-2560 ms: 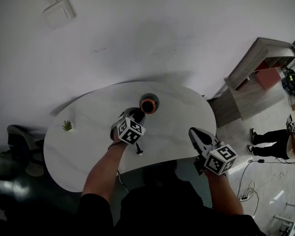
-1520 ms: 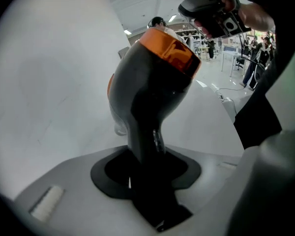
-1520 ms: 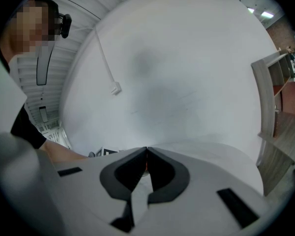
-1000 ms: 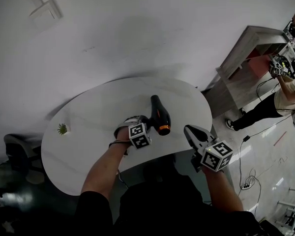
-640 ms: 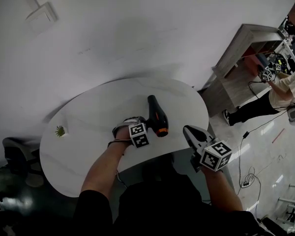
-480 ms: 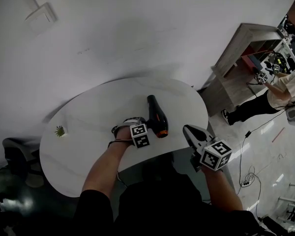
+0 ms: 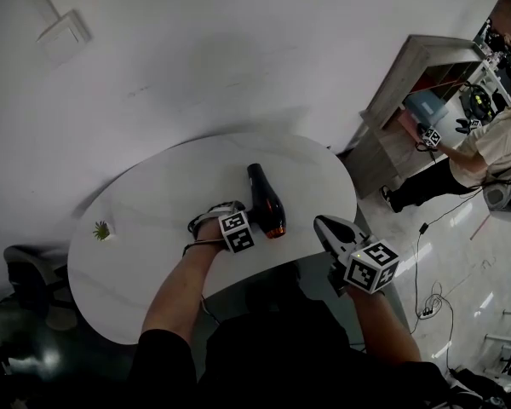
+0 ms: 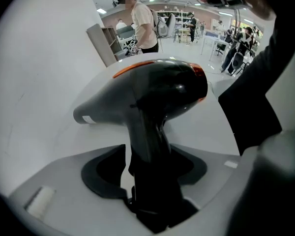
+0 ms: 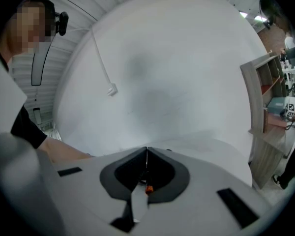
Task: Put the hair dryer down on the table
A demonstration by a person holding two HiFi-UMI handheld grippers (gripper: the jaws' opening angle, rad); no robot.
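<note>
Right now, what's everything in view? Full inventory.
hair dryer: 1, black with orange ring, lying on the table
table: 1, white, under it
plant: 1, green, table's left edge
wall plate: 1, white, wall upper left
shelf unit: 1, wood, right of table
bystander: 1, light top, by shelf unit
left gripper: 1, pale, jaws opening, hair dryer's handle between them
right gripper: 1, pale, shut, empty, by table's near right edge

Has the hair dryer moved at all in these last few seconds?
Yes. The hair dryer was held upright above the table; now it lies flat on it, tipped down with its orange end toward the near edge.
</note>
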